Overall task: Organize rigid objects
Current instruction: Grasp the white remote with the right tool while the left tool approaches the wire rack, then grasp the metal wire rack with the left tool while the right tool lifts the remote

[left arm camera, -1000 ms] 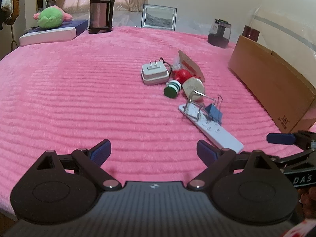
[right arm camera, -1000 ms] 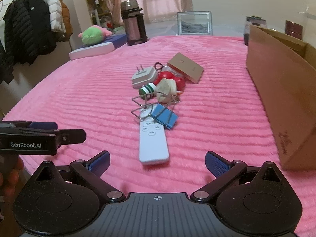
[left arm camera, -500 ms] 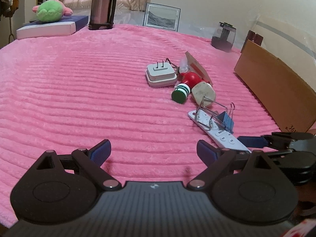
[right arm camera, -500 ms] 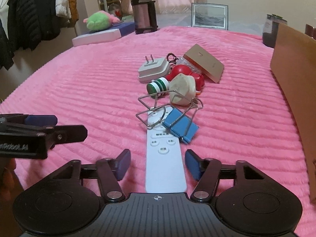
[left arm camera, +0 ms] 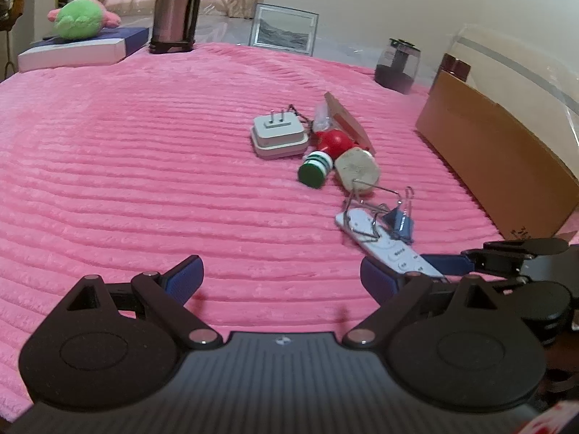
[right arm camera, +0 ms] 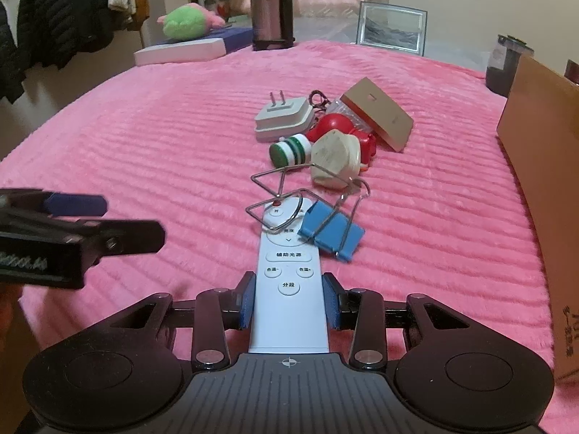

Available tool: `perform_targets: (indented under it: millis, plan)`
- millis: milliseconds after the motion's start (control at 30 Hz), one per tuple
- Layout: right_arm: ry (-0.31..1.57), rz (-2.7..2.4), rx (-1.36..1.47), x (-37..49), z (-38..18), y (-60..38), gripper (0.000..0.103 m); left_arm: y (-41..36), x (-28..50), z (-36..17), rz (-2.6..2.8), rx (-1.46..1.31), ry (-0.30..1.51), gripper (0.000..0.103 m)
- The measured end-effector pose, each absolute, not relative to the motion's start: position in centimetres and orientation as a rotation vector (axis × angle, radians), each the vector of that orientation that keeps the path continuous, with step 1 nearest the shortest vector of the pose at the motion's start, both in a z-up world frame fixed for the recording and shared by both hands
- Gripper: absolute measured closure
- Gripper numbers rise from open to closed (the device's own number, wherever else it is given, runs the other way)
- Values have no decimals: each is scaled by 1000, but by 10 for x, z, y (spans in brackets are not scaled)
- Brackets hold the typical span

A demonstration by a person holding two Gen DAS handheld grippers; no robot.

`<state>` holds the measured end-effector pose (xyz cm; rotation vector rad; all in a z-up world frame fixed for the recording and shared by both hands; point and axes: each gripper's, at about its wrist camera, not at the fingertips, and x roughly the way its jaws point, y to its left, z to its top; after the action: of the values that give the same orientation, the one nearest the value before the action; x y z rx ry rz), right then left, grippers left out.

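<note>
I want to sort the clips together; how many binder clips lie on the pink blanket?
1: a blue binder clip, resting against the white remote's far end. Others may hide behind the pile.

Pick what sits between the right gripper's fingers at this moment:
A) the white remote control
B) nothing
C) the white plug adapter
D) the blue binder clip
A: in the right wrist view the right gripper has its blue pads against both long sides of the white remote control, while the blue binder clip lies farther ahead on the blanket.
</note>
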<state>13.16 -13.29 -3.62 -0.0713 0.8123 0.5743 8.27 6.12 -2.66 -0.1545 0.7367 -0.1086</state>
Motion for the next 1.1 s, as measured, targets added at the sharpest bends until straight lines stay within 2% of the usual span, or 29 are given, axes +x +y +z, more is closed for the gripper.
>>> perform_targets:
  millis: [400,633,967,1033,1100]
  plan:
    - [782,552,-140,82,-27,-187,68,38,86,-22,-180,-113,708,12]
    - [759,427,-88,85,-28,-221,68,10,101,-30,-206,-71,704,12]
    - [747,406,-44,97,-35,-228,68,-9,132,-43,-176,-90,698,23]
    - [748,407,-40,99,-35,-228,68,-10,138,-45,-176,-95,701,27]
    - [748,405,-37,102,-36,-228,68,-11,142,-47,-173,-94,702,36]
